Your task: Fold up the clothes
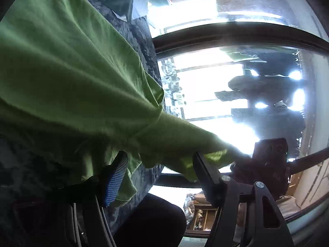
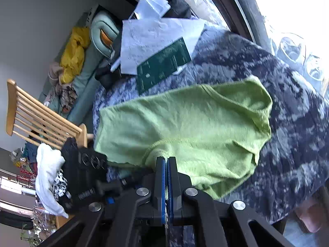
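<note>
Green shirt (image 2: 185, 127) on mottled grey blanket (image 2: 287, 123)

I am looking at a lime-green T-shirt (image 2: 185, 127) that is lying partly folded and rumpled on the mottled blue-grey blanket (image 2: 287, 113), one sleeve edge rising off it, the fabric draping in soft creases toward the blanket's edge.
</note>
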### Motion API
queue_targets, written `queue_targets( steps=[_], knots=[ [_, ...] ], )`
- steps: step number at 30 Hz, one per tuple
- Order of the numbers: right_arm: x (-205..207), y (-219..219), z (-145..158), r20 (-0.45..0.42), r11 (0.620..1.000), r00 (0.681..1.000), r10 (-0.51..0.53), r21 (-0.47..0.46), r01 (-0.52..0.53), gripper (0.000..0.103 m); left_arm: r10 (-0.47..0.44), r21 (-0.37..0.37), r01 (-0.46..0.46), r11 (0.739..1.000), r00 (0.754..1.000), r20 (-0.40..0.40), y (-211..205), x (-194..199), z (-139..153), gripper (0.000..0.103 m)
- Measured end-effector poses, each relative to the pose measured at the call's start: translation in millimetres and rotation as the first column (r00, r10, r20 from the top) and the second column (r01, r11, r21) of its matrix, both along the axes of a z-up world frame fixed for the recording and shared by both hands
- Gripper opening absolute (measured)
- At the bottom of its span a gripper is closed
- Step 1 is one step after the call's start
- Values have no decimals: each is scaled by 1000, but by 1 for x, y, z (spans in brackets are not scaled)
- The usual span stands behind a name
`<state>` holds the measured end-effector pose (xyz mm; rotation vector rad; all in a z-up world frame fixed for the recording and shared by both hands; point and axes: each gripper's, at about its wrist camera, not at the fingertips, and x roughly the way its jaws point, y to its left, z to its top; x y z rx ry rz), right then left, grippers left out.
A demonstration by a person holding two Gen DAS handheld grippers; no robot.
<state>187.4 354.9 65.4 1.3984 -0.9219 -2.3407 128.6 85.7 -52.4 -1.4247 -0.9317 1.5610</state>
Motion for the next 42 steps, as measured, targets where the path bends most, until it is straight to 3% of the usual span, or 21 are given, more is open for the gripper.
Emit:
queue_targets(
  steps=[6,12,17,20,24,27,36,42],
  knots=[
    [-8,3,6,-21,999,1000,-16,-28,16,2,77,56,-78,995,997,24,6,2,-16,66],
    [-12,5,5,-19,999,1000,-24,-48,23,2,65,-1,-65,998,995,-81,21,14,-8,66],
    [-13,1,4,-23,998,1000,-11,-58,10,2,124,12,-123,992,991,-43,32,2,-11,66],
    [-12,-2,2,-21,998,1000,-4,-62,2,2,161,7,-161,987,985,-56,31,-3,-2,54],
    [-12,-2,0,-17,998,1000,-3,-70,1,2,133,-43,-137,990,989,-70,44,-8,0,22],
    [-11,0,0,-17,998,1000,-18,-68,16,2,105,-94,-114,989,990,-99,48,-5,3,12],
    [-1,9,-10,-2,997,999,-43,-63,43,2,12,-315,-59,947,989,-150,45,1,12,6],
    [-3,-13,-53,138,999,990,35,-21,-33,8,-91,-424,6,906,979,-182,48,11,27,6]
  ],
)
